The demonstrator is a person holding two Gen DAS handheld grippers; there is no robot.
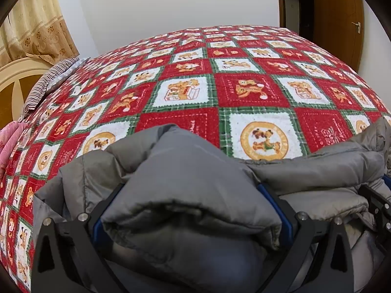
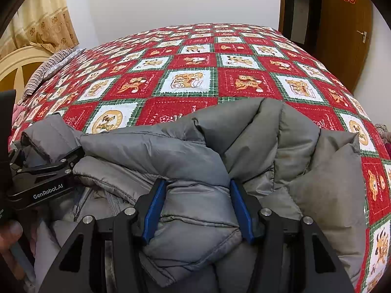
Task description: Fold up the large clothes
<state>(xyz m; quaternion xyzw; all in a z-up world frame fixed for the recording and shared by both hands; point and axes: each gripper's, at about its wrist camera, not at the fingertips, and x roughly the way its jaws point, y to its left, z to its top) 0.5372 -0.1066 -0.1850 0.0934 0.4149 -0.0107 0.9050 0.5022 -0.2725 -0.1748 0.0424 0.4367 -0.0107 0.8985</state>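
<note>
Between the two blue pads of the left hand-held gripper [image 1: 191, 210], a thick fold of one grey puffer jacket [image 1: 195, 171] is being squeezed. Just to its right, the right hand-held gripper [image 2: 199, 207] is clamping a second bunch of the same jacket [image 2: 244, 141]. Beyond both, one bed [image 1: 244, 85] is carrying a red, white and green checked quilt, with one striped pillow [image 1: 46, 83] lying far left.

Open quilt [image 1: 244, 56] beyond bunched jacket [image 2: 195, 151]; striped pillow [image 1: 46, 83] along far-left edge
</note>
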